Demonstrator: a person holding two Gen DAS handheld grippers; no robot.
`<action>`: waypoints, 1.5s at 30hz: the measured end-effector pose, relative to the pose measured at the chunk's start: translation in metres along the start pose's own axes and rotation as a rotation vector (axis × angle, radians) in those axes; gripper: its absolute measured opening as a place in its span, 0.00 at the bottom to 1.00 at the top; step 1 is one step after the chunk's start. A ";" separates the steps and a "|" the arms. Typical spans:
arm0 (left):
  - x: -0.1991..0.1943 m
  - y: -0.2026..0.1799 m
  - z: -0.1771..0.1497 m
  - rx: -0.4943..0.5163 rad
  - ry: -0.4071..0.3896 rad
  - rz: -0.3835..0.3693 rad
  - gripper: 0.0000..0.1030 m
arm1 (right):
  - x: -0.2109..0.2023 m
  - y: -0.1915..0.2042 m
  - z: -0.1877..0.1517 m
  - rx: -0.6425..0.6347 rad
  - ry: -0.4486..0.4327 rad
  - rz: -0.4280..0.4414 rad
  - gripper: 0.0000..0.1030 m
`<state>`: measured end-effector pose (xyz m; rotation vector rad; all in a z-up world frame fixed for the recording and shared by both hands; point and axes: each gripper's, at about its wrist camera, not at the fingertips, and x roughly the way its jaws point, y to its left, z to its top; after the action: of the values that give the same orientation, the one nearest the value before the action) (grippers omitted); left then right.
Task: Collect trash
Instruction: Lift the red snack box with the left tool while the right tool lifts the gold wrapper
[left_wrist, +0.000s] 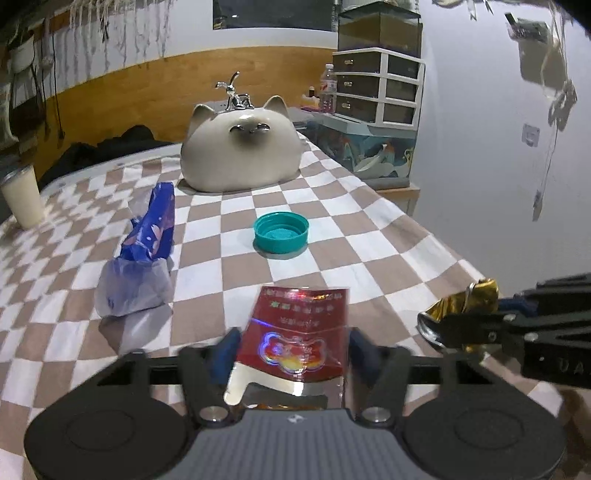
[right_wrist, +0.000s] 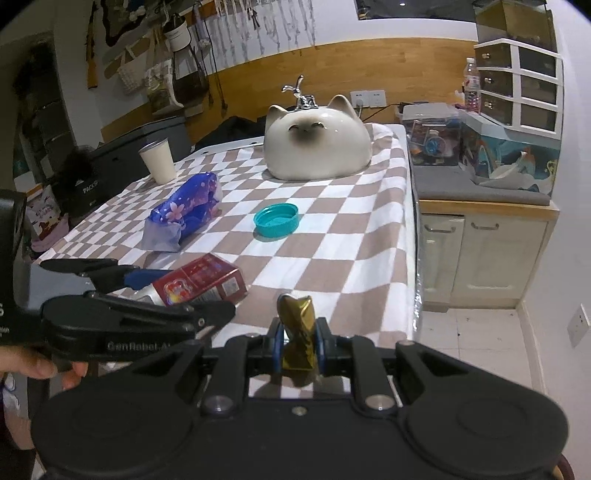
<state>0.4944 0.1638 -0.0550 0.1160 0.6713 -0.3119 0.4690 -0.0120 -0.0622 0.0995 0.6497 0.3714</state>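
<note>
A red cigarette pack (left_wrist: 295, 328) lies on the checkered tablecloth (left_wrist: 369, 229) between the blue pads of my left gripper (left_wrist: 294, 347). Both pads press on its sides, so this gripper is shut on it. The right wrist view shows the same pack (right_wrist: 207, 282) held flat between the left gripper's (right_wrist: 195, 291) black fingers. My right gripper (right_wrist: 299, 347) is shut on a crumpled gold foil wrapper (right_wrist: 295, 317) that stands upright between its pads. In the left wrist view this gold wrapper (left_wrist: 469, 295) sits in the right gripper (left_wrist: 454, 314) at the table's right edge.
A blue floral plastic packet (left_wrist: 147, 240) (right_wrist: 184, 214) and a teal lid (left_wrist: 280, 230) (right_wrist: 276, 219) lie mid-table. A cat-shaped ceramic (right_wrist: 317, 147) and a white cup (right_wrist: 159, 160) stand further back. Right of the table stands a low cabinet (right_wrist: 480, 258). A hand (right_wrist: 37, 365) holds the left gripper.
</note>
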 end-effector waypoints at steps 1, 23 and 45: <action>-0.001 -0.001 0.000 -0.001 0.005 0.002 0.54 | 0.000 -0.001 0.000 0.000 0.000 -0.001 0.17; -0.077 -0.025 -0.025 -0.124 -0.047 0.158 0.52 | -0.049 -0.003 -0.009 -0.050 -0.052 0.007 0.17; -0.155 -0.124 -0.059 -0.169 -0.121 0.192 0.52 | -0.156 -0.034 -0.052 -0.073 -0.115 -0.029 0.17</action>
<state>0.3048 0.0968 -0.0046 -0.0003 0.5589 -0.0765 0.3337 -0.1021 -0.0211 0.0417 0.5225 0.3582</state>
